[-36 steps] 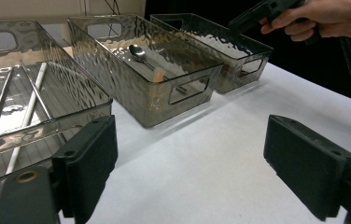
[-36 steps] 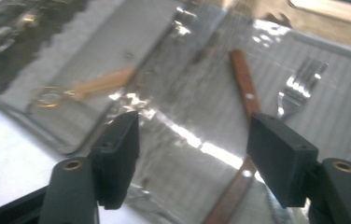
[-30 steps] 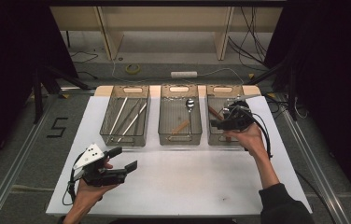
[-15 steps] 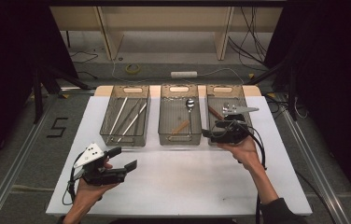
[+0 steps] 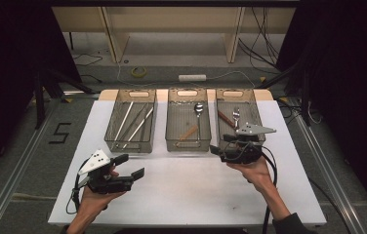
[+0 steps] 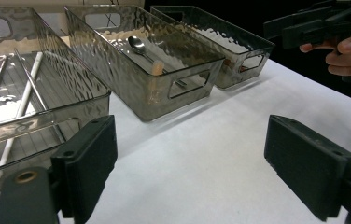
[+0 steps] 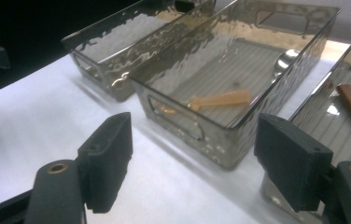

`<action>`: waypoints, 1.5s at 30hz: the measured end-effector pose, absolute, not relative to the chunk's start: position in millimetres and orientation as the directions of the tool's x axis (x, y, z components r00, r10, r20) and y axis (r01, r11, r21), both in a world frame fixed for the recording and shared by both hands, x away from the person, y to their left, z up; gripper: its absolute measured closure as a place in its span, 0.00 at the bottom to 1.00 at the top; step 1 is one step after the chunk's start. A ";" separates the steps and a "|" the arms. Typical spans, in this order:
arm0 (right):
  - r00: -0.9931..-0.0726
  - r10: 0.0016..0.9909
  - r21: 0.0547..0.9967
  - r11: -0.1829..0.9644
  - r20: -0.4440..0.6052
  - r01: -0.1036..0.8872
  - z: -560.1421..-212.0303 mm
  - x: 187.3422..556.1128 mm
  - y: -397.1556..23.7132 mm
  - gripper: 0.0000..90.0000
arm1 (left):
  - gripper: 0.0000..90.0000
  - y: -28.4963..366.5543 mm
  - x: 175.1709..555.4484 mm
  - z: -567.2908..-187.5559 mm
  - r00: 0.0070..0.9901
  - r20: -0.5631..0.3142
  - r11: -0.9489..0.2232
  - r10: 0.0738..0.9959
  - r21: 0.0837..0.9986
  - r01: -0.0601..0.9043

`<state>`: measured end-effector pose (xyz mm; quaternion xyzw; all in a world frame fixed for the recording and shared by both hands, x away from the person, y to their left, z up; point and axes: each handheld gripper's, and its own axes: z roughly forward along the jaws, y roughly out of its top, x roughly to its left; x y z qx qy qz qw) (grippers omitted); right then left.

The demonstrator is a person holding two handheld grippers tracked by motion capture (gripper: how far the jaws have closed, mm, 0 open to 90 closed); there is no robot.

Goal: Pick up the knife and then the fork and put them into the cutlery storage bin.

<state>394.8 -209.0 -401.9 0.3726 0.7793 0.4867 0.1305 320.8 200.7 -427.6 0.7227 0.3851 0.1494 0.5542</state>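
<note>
Take the middle bin (image 5: 187,119) as your marker on the white table (image 5: 186,190). Three clear bins stand in a row at the table's far side: the left bin (image 5: 133,122) holds long pale sticks, the middle bin holds a spoon (image 5: 198,109) and a short wooden piece (image 5: 189,132), and the right bin (image 5: 238,117) holds a brown-handled utensil (image 5: 225,118) and a small metal spoon (image 5: 236,114).

Your right gripper (image 5: 216,150) sits just in front of the right bin, to the right of the middle bin's near corner, jaws spread wide with nothing between them; its own view looks across that corner at the wooden piece (image 7: 220,99). Your left gripper (image 5: 129,165) hangs over bare table, well in front of the middle bin and to its left, jaws also wide apart and empty.

You appear to be between picks: both hands are free and everything lies in a bin. The next move probably calls for lifting the right gripper over the middle bin's near wall, tipping the jaws down and straddling the wooden piece across its narrow width. Keep clear of the wall and the spoon beside it.
</note>
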 end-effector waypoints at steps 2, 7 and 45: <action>-0.694 0.703 0.860 0.251 0.154 0.444 -403.7 391.4 -209.1 0.29 | 0.19 200.8 320.4 -426.9 0.661 -0.208 -0.088 0.721 0.919 0.385; -0.696 0.697 0.869 0.225 0.173 0.441 -405.2 382.0 -211.5 0.26 | 0.18 200.7 320.0 -427.5 0.665 -0.211 -0.093 0.717 0.916 0.391; -0.674 0.718 0.899 0.164 0.173 0.406 -431.7 323.5 -240.6 0.26 | 0.18 201.4 319.3 -428.1 0.676 -0.254 -0.069 0.692 0.908 0.413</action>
